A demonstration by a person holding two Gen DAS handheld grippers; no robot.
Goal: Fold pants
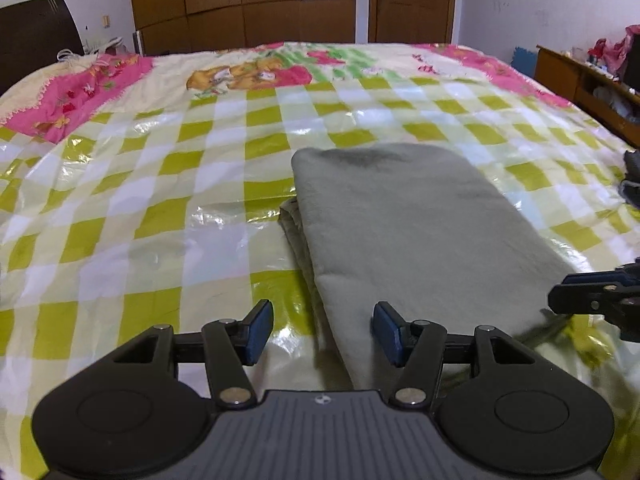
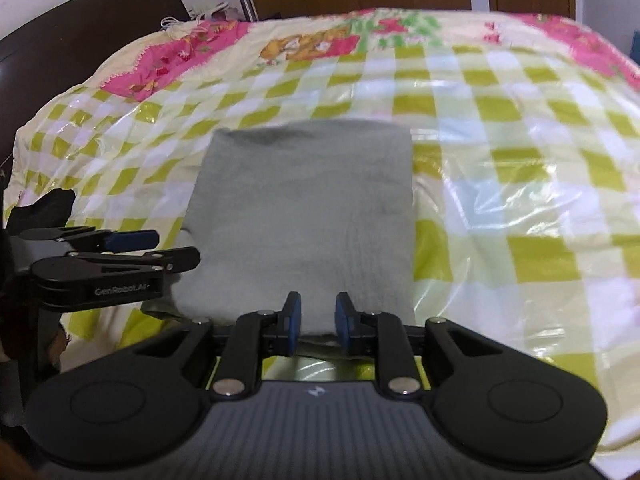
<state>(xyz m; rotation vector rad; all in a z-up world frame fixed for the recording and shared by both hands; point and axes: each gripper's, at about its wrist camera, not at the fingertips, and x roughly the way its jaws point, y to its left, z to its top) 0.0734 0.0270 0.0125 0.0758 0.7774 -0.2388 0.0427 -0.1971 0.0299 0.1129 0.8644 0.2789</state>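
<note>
The gray pants point(image 2: 304, 216) lie folded on the bed point(image 1: 168, 184). The left claw point(image 1: 323, 332) is open over their near edge, holding nothing. The right claw point(image 2: 317, 320) is open a little, empty too.

Bare bedspread point(image 1: 168, 184) left of folded pants point(image 1: 408, 216), headboard point(image 1: 36, 36) far

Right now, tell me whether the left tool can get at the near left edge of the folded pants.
Probably yes. The left tool is open, the near left edge of the grey pants lies between its fingers, and nothing blocks it; the right tool is off to the side.
</note>
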